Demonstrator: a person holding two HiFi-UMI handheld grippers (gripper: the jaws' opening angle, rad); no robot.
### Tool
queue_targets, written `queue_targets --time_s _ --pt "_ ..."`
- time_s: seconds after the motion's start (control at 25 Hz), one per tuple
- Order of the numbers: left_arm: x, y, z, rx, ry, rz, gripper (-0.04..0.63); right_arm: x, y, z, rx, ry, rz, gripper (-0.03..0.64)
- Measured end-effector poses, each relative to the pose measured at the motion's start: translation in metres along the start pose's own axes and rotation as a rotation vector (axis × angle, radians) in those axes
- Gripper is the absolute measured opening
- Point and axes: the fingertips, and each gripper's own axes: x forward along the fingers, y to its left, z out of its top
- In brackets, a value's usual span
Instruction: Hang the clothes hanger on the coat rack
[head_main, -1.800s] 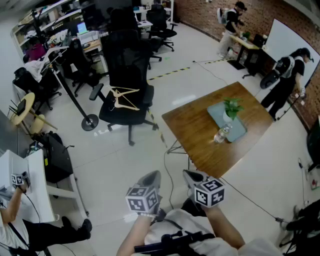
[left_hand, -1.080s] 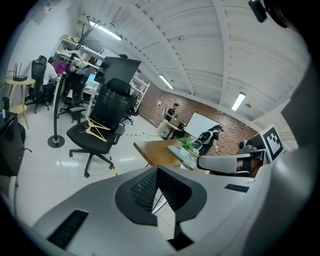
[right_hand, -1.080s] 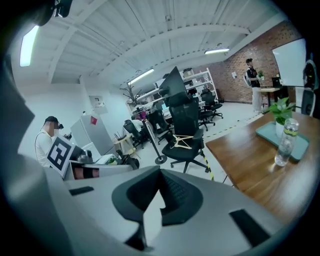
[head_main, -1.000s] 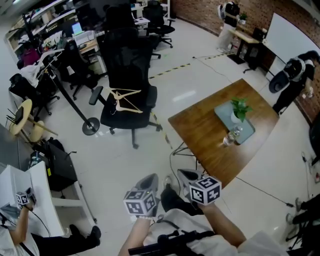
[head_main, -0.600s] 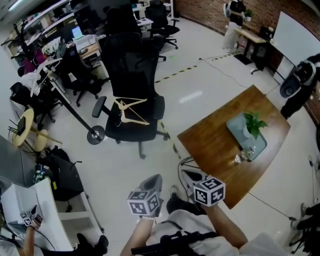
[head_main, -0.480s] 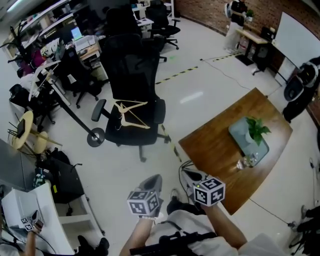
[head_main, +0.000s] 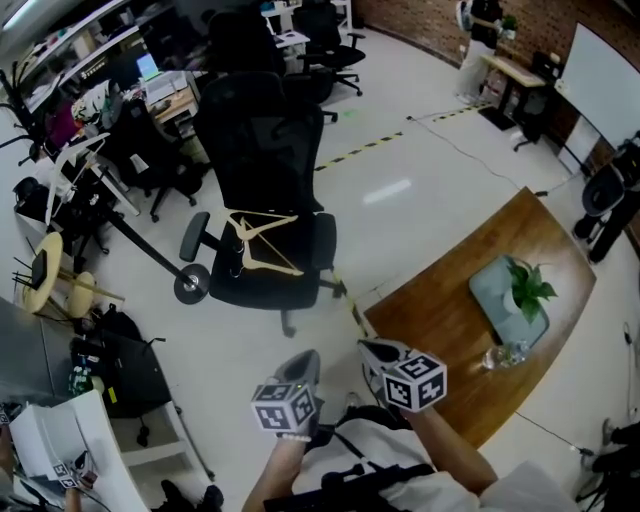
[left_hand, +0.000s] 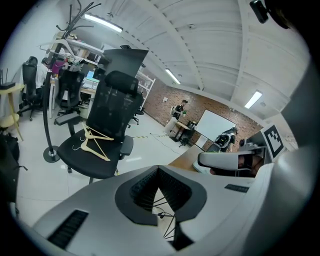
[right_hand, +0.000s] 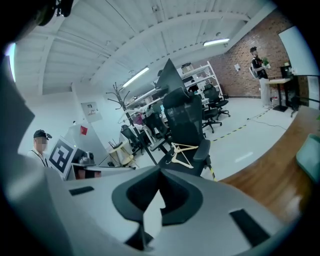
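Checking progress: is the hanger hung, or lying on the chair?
Not hung: the hanger lies flat on the chair seat, apart from the rack.

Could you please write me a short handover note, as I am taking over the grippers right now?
Left gripper: jaws together, empty.
Right gripper: jaws together, empty. Both are held low in front of the person, short of the chair.
Clothes hanger: lies loose on the seat of the black office chair.
Coat rack: stands on the floor just left of the chair in the head view.
Done: nothing yet; hanger not picked up.
Left: reach the chair, grip the hanger, carry it to the rack, hook it on.
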Motion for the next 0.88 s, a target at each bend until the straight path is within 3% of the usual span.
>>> queue_targets --time_s 0.4,0.88 --pt "0.038 0.044 0.026 0.01 0.057 -0.039 -0.003 0.051 -0.014 0.008 0.072 0.0 -0.04 0.008" --pt "0.068 0.164 0.113 0.039 0.104 -0.106 -0.002 0.188 0.008 0.059 0.106 0.01 -0.12 0.008"
